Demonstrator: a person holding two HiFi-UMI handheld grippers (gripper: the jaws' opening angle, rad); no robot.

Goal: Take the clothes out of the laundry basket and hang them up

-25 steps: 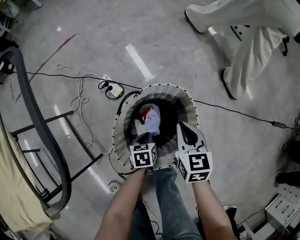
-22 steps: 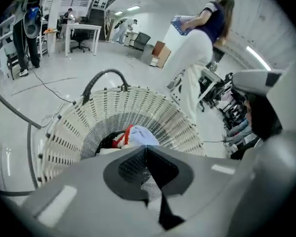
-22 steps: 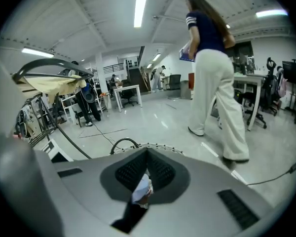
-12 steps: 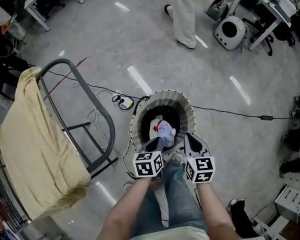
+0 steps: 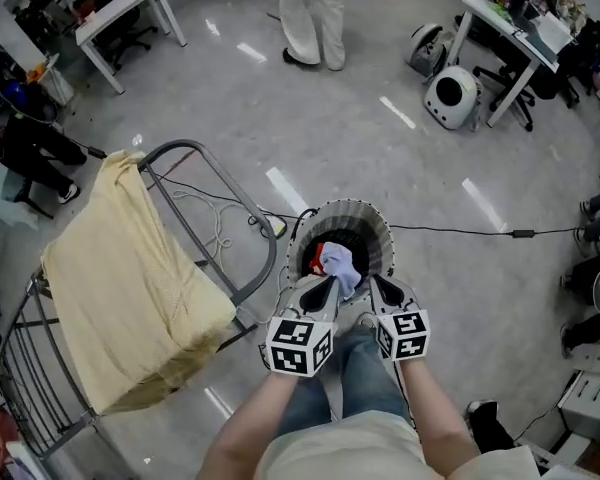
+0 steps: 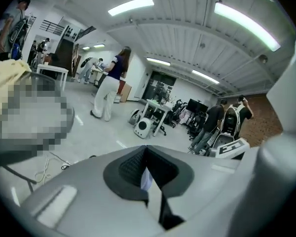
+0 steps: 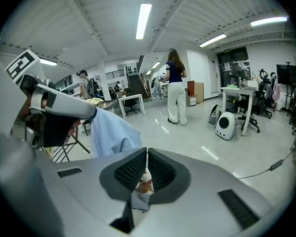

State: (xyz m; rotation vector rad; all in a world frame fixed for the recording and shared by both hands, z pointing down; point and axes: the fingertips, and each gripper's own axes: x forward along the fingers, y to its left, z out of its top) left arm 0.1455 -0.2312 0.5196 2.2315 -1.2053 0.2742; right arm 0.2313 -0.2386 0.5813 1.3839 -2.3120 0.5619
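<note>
Above glossy grey floor beside a rack, left gripper and right gripper clamp a blue garment.

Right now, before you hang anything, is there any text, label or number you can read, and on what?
No text can be read.
Marker cubes: black-and-white square patterns only, no letters.
Light blue garment: no legible print.
Sign above the far doorway: too small to read.
</note>
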